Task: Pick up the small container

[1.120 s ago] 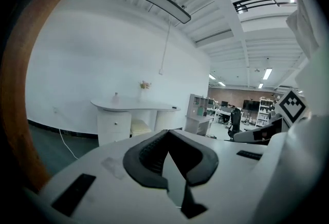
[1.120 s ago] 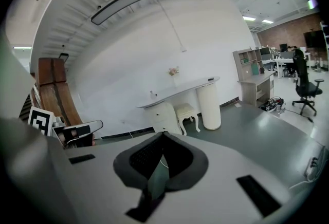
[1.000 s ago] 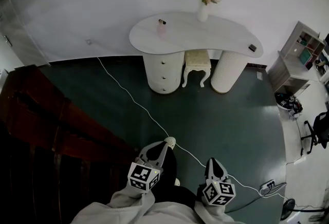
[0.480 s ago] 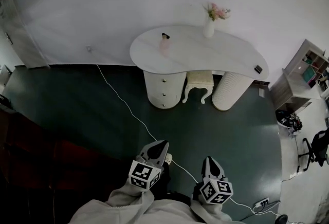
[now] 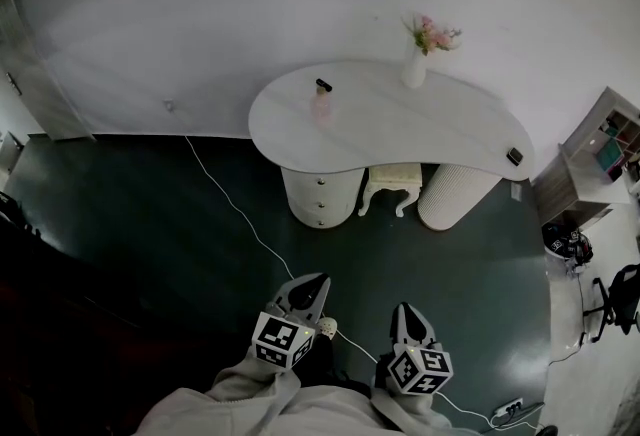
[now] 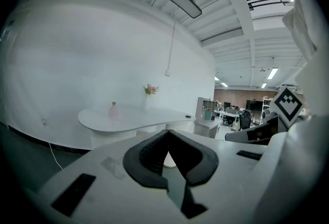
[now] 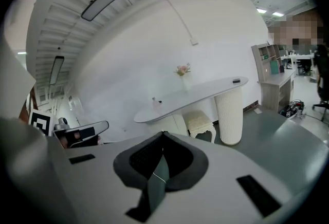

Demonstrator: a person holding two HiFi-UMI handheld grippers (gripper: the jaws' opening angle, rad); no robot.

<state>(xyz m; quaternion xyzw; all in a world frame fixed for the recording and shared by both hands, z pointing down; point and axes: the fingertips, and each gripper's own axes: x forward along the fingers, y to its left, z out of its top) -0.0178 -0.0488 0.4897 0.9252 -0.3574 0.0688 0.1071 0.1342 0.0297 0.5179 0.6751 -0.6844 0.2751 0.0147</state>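
A white cable (image 5: 233,206) runs slantwise over the dark green floor (image 5: 150,224) toward the person's feet. Just right of it, low in the head view, the left gripper (image 5: 316,280) points forward with its 2 jaws pressed together and nothing between them. Well ahead of it stands the white curved table (image 5: 400,129), and the small container (image 5: 321,105), a pale pink bottle with a dark cap, sits upright on the left part of the tabletop, toward the wall side, apart from everything else on it. A round drawer pedestal (image 5: 320,196) carries that end, with a cream stool (image 5: 392,184) tucked under the middle. The right gripper (image 5: 403,309) is level with the left one, jaws likewise closed tip to tip and empty. A white vase of pink flowers (image 5: 416,64) stands at the table's back edge, a ribbed column (image 5: 455,197) props the right end, and a small dark object (image 5: 514,156) lies near that tip
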